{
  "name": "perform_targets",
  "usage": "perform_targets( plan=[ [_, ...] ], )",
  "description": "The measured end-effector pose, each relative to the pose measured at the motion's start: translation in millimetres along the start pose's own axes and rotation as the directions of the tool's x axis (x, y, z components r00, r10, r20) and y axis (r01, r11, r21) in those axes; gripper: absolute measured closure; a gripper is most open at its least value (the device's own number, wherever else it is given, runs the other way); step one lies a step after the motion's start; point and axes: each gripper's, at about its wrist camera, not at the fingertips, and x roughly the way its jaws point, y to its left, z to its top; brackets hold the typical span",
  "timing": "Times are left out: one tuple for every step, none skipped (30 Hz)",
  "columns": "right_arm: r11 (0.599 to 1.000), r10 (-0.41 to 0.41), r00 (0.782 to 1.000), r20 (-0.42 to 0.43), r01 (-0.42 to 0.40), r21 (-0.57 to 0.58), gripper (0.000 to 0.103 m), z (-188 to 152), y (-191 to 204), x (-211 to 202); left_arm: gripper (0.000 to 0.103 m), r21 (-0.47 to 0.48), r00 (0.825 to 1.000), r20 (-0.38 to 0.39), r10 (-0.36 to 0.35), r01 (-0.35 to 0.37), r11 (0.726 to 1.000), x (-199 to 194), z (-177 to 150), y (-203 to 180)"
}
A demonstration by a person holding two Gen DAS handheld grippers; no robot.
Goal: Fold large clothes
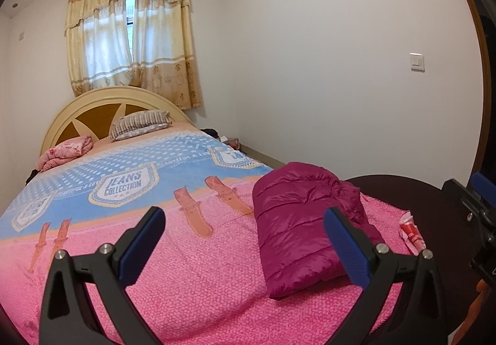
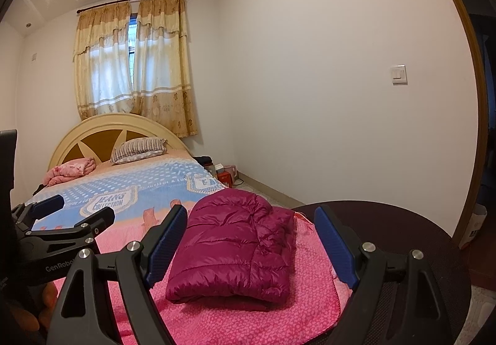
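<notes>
A magenta puffer jacket (image 1: 305, 227) lies folded into a compact bundle on the pink and blue bedspread (image 1: 186, 267), near the bed's foot at the right side. It also shows in the right wrist view (image 2: 235, 249). My left gripper (image 1: 245, 221) is open and empty, hovering above the bedspread just left of the jacket. My right gripper (image 2: 251, 224) is open and empty, held above and just short of the jacket. The left gripper (image 2: 77, 211) also shows at the left of the right wrist view, open.
A dark round footboard (image 2: 403, 221) curves at the bed's right corner. A striped pillow (image 1: 139, 125) and a pink folded blanket (image 1: 65, 152) lie by the headboard (image 1: 93, 106). Small items (image 2: 226, 174) sit on the floor by the white wall. A red-white packet (image 1: 410, 233) lies by the footboard.
</notes>
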Motion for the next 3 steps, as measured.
perform_targets(
  plan=[
    [1.000,-0.001,1.000,-0.002,0.001,0.001,0.019,-0.7,-0.3,0.6,0.000,0.000,1.000,-0.005,0.006,-0.006,1.000,1.2,0.1,0.0],
    [1.000,-0.002,1.000,-0.004,0.002,0.003,0.019,-1.2,-0.8,1.3,0.000,-0.002,1.000,-0.010,0.009,-0.010,1.000,2.3,0.1,0.1],
    [1.000,-0.002,1.000,-0.006,0.002,0.005,0.019,-1.3,-1.4,2.1,0.000,-0.006,1.000,-0.017,0.011,-0.011,1.000,3.8,0.2,0.8]
  ],
)
